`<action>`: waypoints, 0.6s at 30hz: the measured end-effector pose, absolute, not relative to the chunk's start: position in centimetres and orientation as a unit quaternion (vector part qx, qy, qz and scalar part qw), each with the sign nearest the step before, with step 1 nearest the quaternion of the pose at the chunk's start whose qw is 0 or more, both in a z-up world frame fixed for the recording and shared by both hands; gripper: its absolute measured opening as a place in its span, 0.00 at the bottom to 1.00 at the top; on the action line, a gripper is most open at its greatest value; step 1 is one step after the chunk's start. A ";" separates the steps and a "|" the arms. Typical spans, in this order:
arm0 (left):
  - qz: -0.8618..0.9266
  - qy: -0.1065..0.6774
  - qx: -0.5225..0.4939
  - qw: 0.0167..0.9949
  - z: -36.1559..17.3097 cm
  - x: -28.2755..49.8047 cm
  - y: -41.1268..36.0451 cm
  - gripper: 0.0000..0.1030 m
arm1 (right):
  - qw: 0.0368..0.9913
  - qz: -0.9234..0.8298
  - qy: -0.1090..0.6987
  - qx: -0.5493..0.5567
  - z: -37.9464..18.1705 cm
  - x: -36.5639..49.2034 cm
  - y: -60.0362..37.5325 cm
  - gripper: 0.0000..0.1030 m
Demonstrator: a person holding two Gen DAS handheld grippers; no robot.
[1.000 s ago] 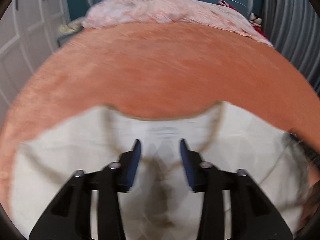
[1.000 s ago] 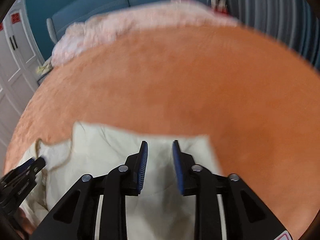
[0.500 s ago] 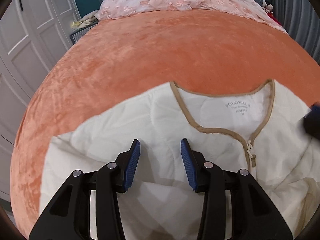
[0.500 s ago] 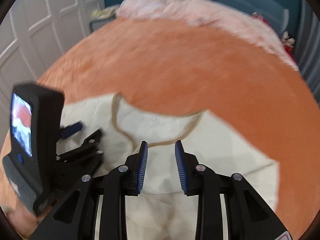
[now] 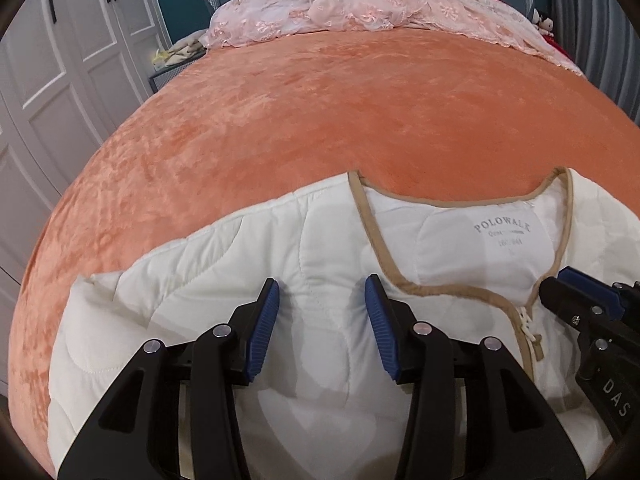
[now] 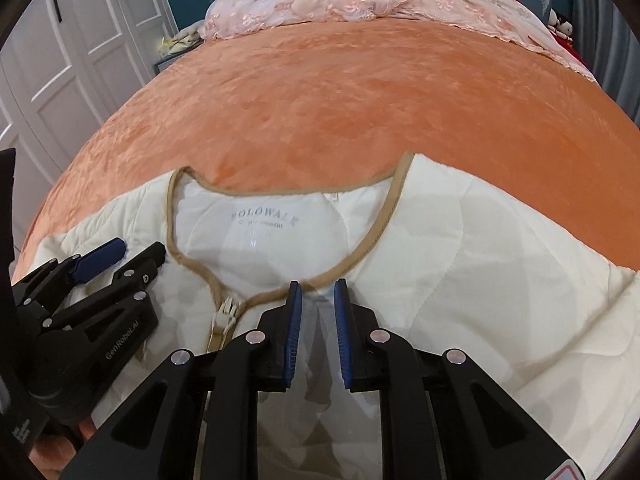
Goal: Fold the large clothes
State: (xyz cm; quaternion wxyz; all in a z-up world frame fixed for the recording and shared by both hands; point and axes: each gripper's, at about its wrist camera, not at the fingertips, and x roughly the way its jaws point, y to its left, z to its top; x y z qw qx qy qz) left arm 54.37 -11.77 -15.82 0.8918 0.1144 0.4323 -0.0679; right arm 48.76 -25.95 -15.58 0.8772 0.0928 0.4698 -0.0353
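Note:
A cream quilted jacket (image 5: 312,240) with tan trim lies front-up on the bed, its neck label (image 5: 502,228) and zipper top (image 5: 528,320) showing. My left gripper (image 5: 322,308) hovers over the jacket's left shoulder; its jaws are opening with only flat fabric beneath them. My right gripper (image 6: 317,300) points down at the tan neckline just right of the zipper (image 6: 224,312). Its jaws are closing to a narrow gap, and the pads do not visibly press on cloth. Each gripper shows in the other's view: the right gripper (image 5: 560,280) and the left gripper (image 6: 138,250).
An orange velvet bedspread (image 5: 320,120) stretches beyond the jacket. A pink lace cloth (image 5: 360,12) lies bunched at the head of the bed against a teal headboard. White wardrobe doors (image 5: 60,80) stand to the left, and a grey curtain (image 5: 600,20) hangs on the right.
Both grippers have come down closer to the jacket. The right gripper swung across to the neckline beside the zipper and its jaws narrowed. The jacket now lies spread with its collar in view.

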 end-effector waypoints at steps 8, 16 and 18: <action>-0.061 0.429 0.102 0.896 -16.2 55.0 -11.6 0.45 | 0.881 -0.046 0.457 0.112 -16.0 49.5 -26.6 0.10; -0.055 0.412 0.080 0.906 -16.3 54.4 -10.7 0.54 | 0.891 -0.063 0.432 0.124 -15.9 48.3 -27.0 0.10; -0.063 0.412 0.059 0.907 -16.0 53.9 -9.8 0.56 | 0.893 -0.071 0.422 0.143 -15.6 47.4 -27.7 0.10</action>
